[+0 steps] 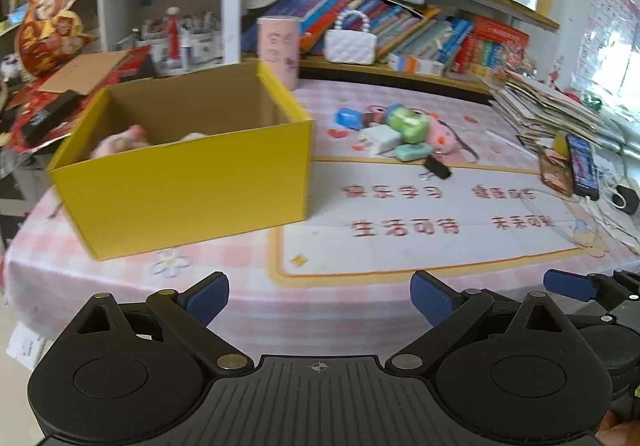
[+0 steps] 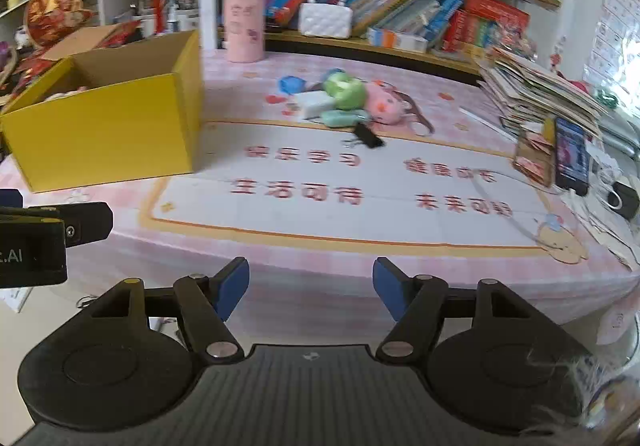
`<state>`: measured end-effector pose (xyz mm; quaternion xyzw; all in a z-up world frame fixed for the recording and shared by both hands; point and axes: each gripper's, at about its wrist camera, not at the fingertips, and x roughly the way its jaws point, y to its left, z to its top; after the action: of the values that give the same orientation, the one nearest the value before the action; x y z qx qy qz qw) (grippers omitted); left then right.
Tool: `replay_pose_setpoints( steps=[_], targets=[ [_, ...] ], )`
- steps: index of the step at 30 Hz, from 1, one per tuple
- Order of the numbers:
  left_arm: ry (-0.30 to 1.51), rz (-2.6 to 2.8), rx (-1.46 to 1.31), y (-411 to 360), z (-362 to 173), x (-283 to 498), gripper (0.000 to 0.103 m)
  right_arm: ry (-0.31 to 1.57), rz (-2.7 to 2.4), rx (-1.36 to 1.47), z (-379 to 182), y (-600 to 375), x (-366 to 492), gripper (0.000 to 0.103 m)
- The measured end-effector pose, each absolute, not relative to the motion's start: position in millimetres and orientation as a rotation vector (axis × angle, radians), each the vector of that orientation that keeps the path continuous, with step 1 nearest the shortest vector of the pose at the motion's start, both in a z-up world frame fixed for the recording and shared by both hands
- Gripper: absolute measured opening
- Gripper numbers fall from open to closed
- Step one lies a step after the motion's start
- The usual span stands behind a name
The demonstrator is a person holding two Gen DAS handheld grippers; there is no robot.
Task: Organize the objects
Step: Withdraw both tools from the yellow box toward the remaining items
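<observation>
A yellow cardboard box (image 1: 188, 182) stands open on the table's left, with a pink soft toy (image 1: 120, 144) inside; it also shows in the right wrist view (image 2: 108, 130). A pile of small items lies mid-table: a blue piece (image 1: 349, 117), a white charger (image 1: 378, 138), a green round toy (image 1: 408, 123), a teal case (image 1: 408, 151), a pink plush (image 1: 444, 134) and a black binder clip (image 1: 437, 168). My left gripper (image 1: 319, 300) is open and empty at the table's near edge. My right gripper (image 2: 311, 288) is open and empty, also at the near edge.
A pink cylinder (image 1: 279, 50) and a white handbag (image 1: 350, 44) stand at the back by bookshelves. A stack of papers (image 1: 548, 106), a phone (image 1: 582, 166) and cables sit at the right. Clutter lies left of the box.
</observation>
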<state>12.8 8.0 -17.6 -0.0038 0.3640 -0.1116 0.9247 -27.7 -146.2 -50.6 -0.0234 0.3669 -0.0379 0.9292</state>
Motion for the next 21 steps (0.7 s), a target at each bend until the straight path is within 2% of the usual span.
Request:
replay_pose_setpoints(
  steps=[21],
  targets=[
    [0.802,-0.233,0.015,-129,-34,106,0.099,0.797,-0.093,-0.051,-59,-281,74,0.069]
  ],
)
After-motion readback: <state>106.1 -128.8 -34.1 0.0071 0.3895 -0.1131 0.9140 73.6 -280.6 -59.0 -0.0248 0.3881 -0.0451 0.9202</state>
